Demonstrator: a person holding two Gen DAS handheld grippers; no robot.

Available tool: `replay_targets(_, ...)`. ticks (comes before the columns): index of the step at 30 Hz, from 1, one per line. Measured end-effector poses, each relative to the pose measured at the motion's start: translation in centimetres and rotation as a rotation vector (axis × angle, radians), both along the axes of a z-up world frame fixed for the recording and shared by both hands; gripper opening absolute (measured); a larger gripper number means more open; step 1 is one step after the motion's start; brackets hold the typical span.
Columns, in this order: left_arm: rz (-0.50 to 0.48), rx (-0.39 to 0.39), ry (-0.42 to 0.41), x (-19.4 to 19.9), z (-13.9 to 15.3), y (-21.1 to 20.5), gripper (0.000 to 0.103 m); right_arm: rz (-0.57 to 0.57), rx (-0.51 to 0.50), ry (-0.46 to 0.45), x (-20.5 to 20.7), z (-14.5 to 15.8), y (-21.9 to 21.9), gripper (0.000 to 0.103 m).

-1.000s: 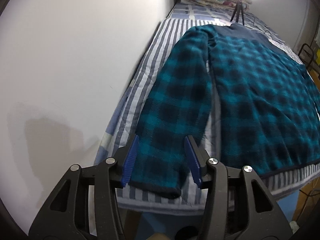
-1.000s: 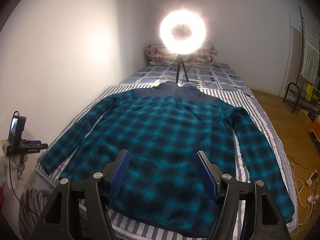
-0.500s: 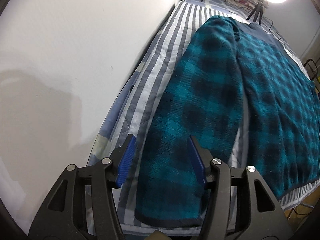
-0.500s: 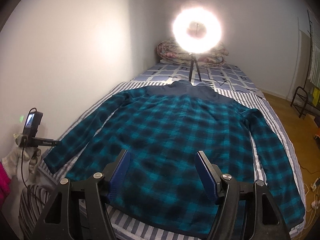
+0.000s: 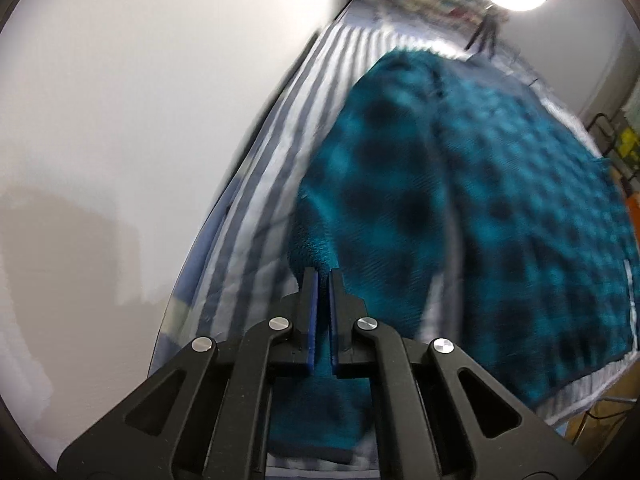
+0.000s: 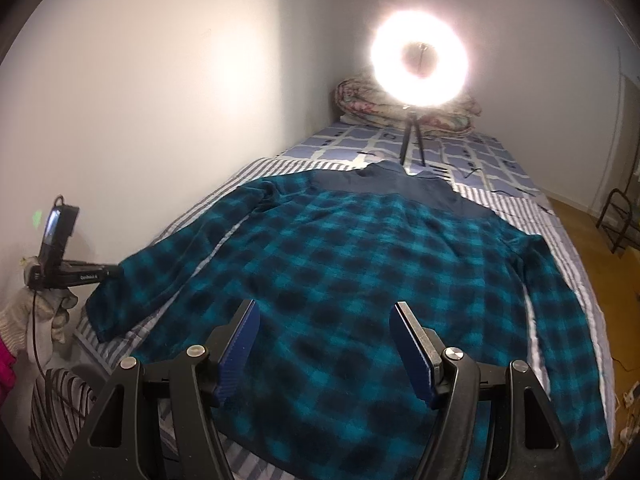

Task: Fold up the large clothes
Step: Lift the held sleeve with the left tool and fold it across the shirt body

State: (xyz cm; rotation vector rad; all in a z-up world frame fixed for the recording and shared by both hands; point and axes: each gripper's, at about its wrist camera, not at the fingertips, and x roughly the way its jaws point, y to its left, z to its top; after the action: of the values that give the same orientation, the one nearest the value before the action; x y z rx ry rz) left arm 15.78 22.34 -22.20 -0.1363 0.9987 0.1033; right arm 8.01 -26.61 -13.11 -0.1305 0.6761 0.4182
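left gripper [image 5: 323, 276]: black plastic frame, triangular cut-outs, silver round screws, blue ribbed pads
right gripper [image 6: 325, 326]: same black frame, silver screws, blue pads
left hand [image 6: 44, 308]: off-white knit glove, pink sleeve edge, black cable

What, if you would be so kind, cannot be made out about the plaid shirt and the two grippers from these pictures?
- Left wrist view: the plaid shirt is motion-blurred; the left gripper covers the sleeve cuff.
- Right wrist view: the right gripper hides the shirt's hem; the right sleeve end is cut off by the frame edge.
- Right wrist view: glare from the ring light washes out the folded quilt.
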Motion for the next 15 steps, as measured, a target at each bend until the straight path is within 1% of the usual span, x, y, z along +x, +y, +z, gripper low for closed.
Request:
replay_targets(3,-0.055,0.011,-0.075,-0.4,2.9,-2.3,0.002,0.041,0.033,0.036,1.7,-0.2,0.5,0.066)
replay_targets(5,-0.095,0.022,-0.117,-0.7,4.6,-3.9,0.002,0.079,0.059,0.066,3.2,-0.4,1.1,0.058)
replay_targets(6,-0.118,0.023,-0.139,-0.8,5.3,-4.9,0.002,0.094,0.067,0.076,4.0,-0.4,1.3,0.057)
replay_targets(8,-0.165,0.016,-0.179,-0.9,6.8,-6.9,0.002,0.130,0.091,0.110,6.2,-0.7,2.2,0.050)
replay_targets(9,-0.193,0.002,-0.199,-1.3,7.4,-8.0,0.002,0.140,0.102,0.122,6.8,-0.8,2.3,0.048)
replay_targets(11,-0.242,-0.017,-0.216,-1.7,7.9,-10.0,0.002,0.164,0.148,0.179,9.4,-1.3,3.2,0.043)
replay_targets(15,-0.328,-0.034,-0.196,-2.0,7.0,-13.6,0.002,0.192,0.198,0.265,13.4,-2.5,5.3,0.040)
